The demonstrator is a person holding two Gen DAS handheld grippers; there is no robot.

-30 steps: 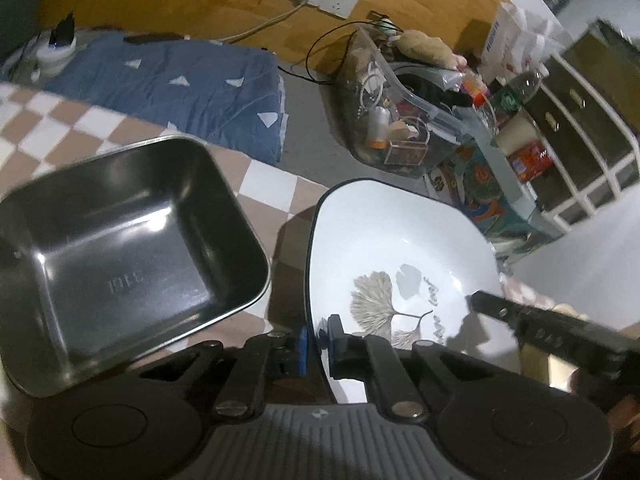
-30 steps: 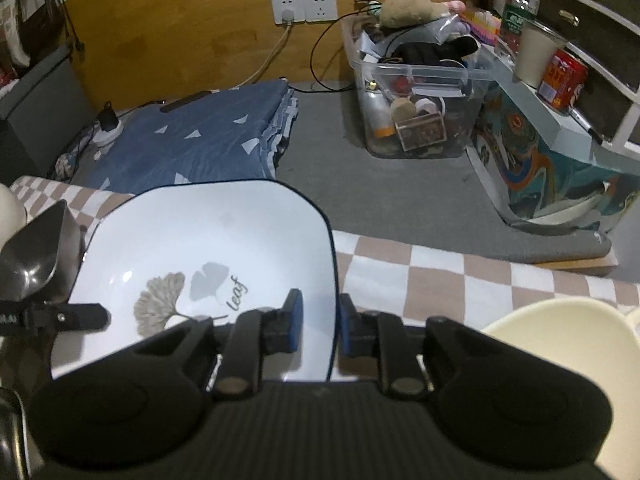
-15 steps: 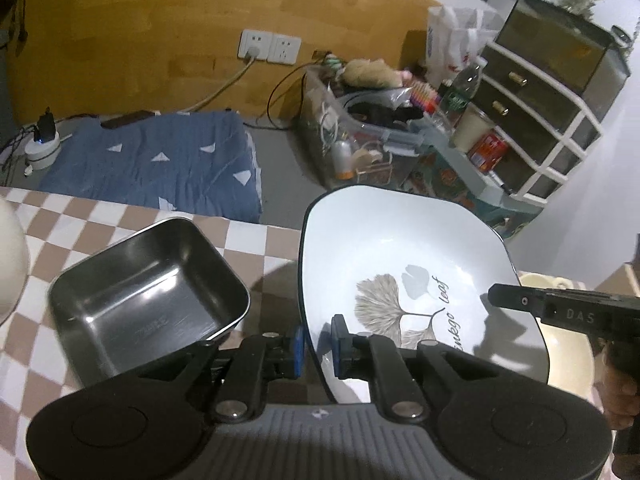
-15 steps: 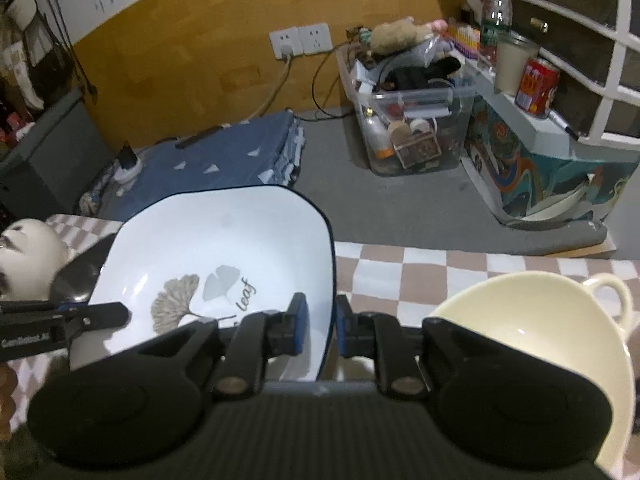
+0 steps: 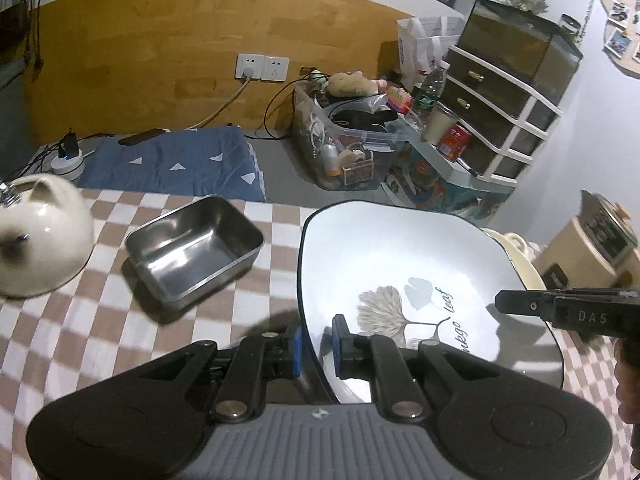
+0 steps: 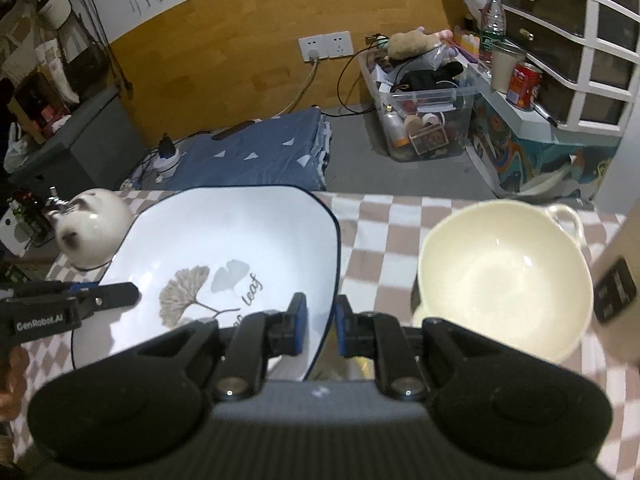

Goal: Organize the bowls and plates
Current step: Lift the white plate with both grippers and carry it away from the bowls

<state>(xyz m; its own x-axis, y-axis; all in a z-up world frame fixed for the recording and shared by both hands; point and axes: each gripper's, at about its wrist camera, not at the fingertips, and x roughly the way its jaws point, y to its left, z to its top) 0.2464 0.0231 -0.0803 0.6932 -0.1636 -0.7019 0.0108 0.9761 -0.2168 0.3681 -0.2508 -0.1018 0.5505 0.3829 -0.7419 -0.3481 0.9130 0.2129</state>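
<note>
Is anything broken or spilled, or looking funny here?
Nothing is broken or spilled. The only odd thing: the white leaf plate isn't on the checked cloth; it's tilted in the air, pinched by left tongs and right tongs.

Home bedroom, folded blue bedding [image 5: 176, 166], drawer unit [image 5: 504, 120], cluttered storage bin [image 5: 348, 152]

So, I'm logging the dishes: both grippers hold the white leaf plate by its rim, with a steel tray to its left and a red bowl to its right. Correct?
Not quite: the bowl is cream, not red, as the right wrist view shows. The left gripper and right gripper do clamp the rim of the plate, and the steel tray sits to its left.
</note>
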